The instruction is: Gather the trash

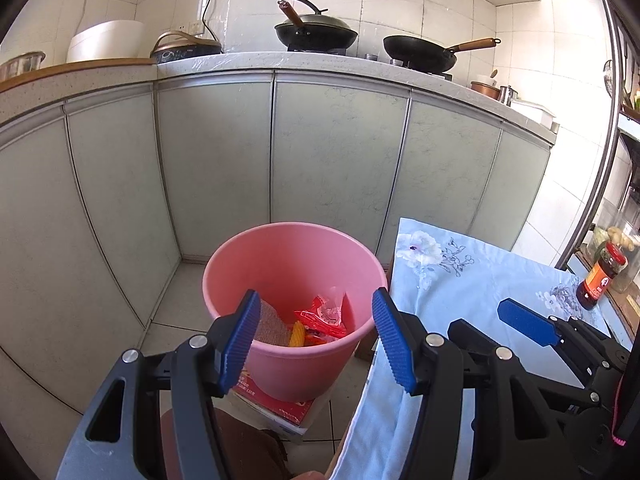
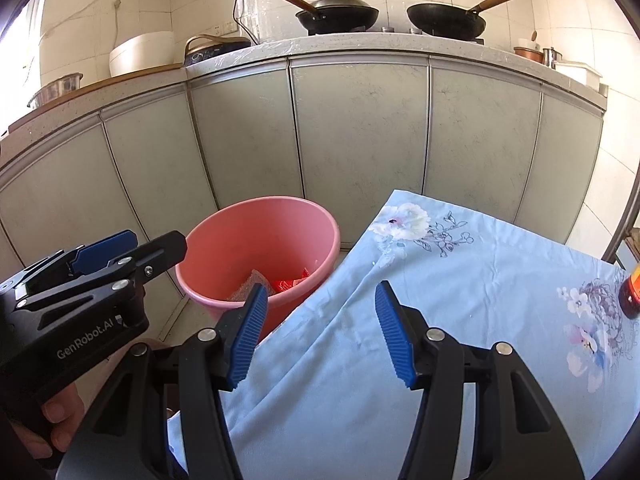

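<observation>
Cabinet fronts (image 1: pixel 328 148) are filling the upper half of both views. A floral blue cloth (image 2: pixel 460 320) is covering the lower right. The pink bin (image 1: pixel 280 264) is sitting at lower centre, holding red wrappers (image 1: pixel 324 316). The left gripper (image 1: pixel 316 340) and right gripper (image 2: pixel 320 336) are both hanging open, gripping nothing.

Both views are bright with daylight. Overexposure washes out the wall tiles (image 1: pixel 580 32) at 2 o'clock in the left view and at 10 o'clock in the right. Focus is sharp. Fisheye distortion bows the cabinet doors (image 2: pixel 360 128); corners are vignetted black.
</observation>
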Tool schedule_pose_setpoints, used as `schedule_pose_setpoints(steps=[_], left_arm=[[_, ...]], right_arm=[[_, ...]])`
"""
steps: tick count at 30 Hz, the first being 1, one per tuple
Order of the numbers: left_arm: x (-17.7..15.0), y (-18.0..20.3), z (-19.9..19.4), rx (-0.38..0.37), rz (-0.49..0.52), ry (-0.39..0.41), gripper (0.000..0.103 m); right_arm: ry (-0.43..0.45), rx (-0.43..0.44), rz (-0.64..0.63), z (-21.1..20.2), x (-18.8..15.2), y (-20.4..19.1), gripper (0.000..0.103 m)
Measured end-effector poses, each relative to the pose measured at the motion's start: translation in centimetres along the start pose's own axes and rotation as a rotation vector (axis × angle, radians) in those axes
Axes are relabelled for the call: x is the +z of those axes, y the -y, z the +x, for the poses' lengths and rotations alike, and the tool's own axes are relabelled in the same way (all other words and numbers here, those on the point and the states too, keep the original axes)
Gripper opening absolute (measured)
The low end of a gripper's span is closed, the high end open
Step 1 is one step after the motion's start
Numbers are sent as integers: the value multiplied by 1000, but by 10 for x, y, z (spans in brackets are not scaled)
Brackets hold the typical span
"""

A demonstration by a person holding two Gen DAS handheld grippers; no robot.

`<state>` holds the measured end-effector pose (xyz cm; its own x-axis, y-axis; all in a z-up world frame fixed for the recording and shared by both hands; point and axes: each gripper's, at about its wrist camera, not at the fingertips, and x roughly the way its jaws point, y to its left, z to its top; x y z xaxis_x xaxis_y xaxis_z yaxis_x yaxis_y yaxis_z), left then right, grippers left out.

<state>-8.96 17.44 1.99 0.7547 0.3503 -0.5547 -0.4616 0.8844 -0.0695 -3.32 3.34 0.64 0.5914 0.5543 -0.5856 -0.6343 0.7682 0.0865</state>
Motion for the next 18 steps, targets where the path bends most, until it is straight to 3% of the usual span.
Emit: schedule_pose_setpoints(steps=[18], left_arm=[[-7, 10, -14, 2, 13, 18, 57]], right_arm=[[45, -33, -14, -19, -7, -2, 57]])
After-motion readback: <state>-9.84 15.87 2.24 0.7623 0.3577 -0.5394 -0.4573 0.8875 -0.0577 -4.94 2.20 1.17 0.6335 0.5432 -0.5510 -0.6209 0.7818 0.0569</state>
